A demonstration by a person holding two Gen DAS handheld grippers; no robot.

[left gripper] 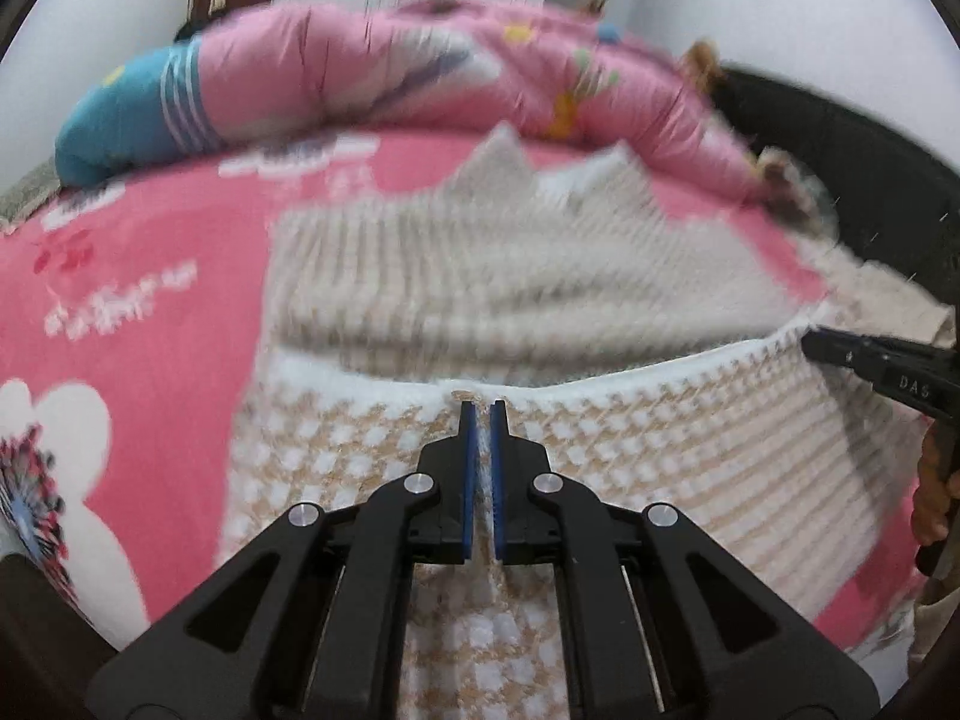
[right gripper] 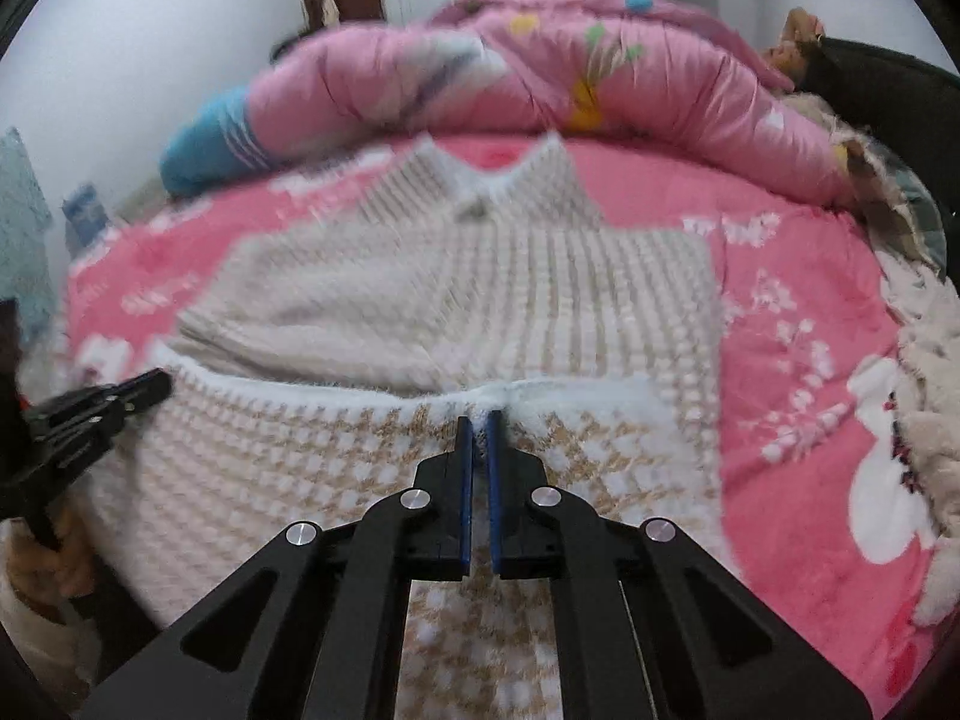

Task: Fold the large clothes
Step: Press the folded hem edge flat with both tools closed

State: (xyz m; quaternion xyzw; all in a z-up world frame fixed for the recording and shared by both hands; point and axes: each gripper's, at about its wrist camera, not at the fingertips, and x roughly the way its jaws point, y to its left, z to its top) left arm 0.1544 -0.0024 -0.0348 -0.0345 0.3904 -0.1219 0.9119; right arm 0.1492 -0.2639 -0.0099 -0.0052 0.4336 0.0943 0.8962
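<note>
A fluffy cream and beige checked sweater [left gripper: 480,276] [right gripper: 480,288] lies spread on a pink bed, collar at the far end. Its near hem is lifted toward the cameras. My left gripper [left gripper: 483,414] is shut on the white edge of that hem, fabric pinched between its blue pads. My right gripper [right gripper: 479,420] is shut on the same hem further right, with knit caught between its pads. In the left wrist view the right gripper [left gripper: 864,360] shows at the right edge; the right wrist view has the left gripper [right gripper: 114,402] at its left edge.
The sweater rests on a pink flowered bedsheet [left gripper: 132,276] [right gripper: 798,324]. A rolled pink quilt [left gripper: 384,78] [right gripper: 492,78] with a blue end lies along the far side. A dark headboard [left gripper: 852,138] and a fluffy blanket [right gripper: 924,324] are at the right.
</note>
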